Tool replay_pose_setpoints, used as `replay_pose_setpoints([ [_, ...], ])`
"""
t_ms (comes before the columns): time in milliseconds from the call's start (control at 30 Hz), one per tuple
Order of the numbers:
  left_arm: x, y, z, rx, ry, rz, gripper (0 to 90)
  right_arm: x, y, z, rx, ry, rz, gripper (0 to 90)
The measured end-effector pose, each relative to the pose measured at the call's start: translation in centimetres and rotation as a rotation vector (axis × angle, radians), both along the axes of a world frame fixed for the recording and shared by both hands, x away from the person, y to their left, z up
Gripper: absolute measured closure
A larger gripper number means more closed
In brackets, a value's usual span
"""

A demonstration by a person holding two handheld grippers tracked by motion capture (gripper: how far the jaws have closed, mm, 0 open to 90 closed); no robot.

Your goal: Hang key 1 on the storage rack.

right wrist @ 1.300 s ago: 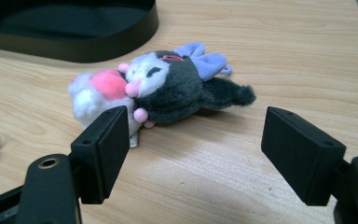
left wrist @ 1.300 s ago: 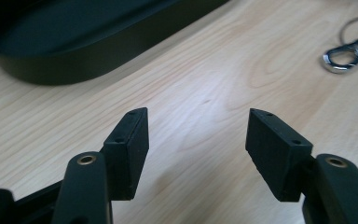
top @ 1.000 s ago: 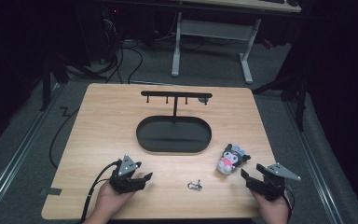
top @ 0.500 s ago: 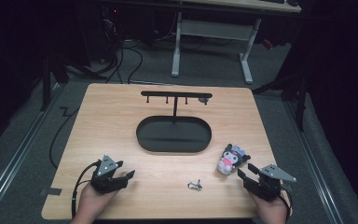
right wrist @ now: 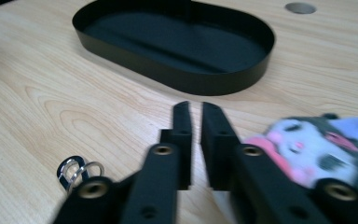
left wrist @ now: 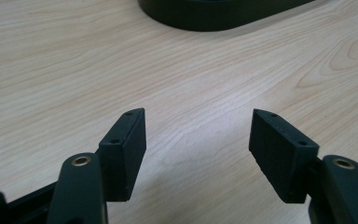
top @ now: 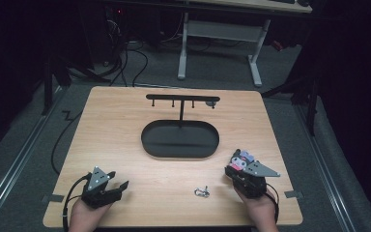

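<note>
the left gripper (top: 118, 187) is at the near left of the table (top: 116, 121), its jaws wide apart with only bare wood between them. the small metal clip (top: 202, 192) lies near the front edge, between both grippers. the right gripper (top: 235, 166) has just been closing; its jaws are nearly together and hold nothing, with the plush toy (right wrist: 317, 144) just beside them. the black oval tray (top: 180, 140) is behind.

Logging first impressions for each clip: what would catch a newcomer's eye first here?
Probably the plush toy, pink, white and grey, the one colourful thing, lying just beside the right gripper, whose jaws are shut with nothing between them. Next, the black oval tray with a hook stand at the table's middle, and the small metal clip near the front edge.
</note>
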State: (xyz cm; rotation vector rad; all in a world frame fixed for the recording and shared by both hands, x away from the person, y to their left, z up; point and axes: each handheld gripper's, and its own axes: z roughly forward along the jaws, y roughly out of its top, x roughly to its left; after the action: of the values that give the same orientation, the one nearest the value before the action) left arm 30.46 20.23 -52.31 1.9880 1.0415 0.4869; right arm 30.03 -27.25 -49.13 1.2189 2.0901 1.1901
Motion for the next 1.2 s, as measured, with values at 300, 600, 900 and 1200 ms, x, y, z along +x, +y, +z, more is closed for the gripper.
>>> replay_pose_setpoints([
  [300,-0.9,1.2,0.0,-0.01,0.001,0.025,37.2,1.8,1.6,-1.3,-0.045,0.069,0.038,90.0],
  [600,-0.9,0.7,0.2,0.002,-0.013,0.009,37.2,1.9,1.2,-1.7,-0.043,0.088,0.022,90.0],
  [900,-0.5,-0.2,0.3,0.005,-0.027,-0.016,37.2,1.4,0.3,-1.8,-0.023,0.097,-0.001,89.9],
  [1200,0.6,-1.7,0.5,0.002,-0.031,-0.052,37.1,-0.1,-1.0,-2.0,-0.019,0.111,-0.034,89.1],
])
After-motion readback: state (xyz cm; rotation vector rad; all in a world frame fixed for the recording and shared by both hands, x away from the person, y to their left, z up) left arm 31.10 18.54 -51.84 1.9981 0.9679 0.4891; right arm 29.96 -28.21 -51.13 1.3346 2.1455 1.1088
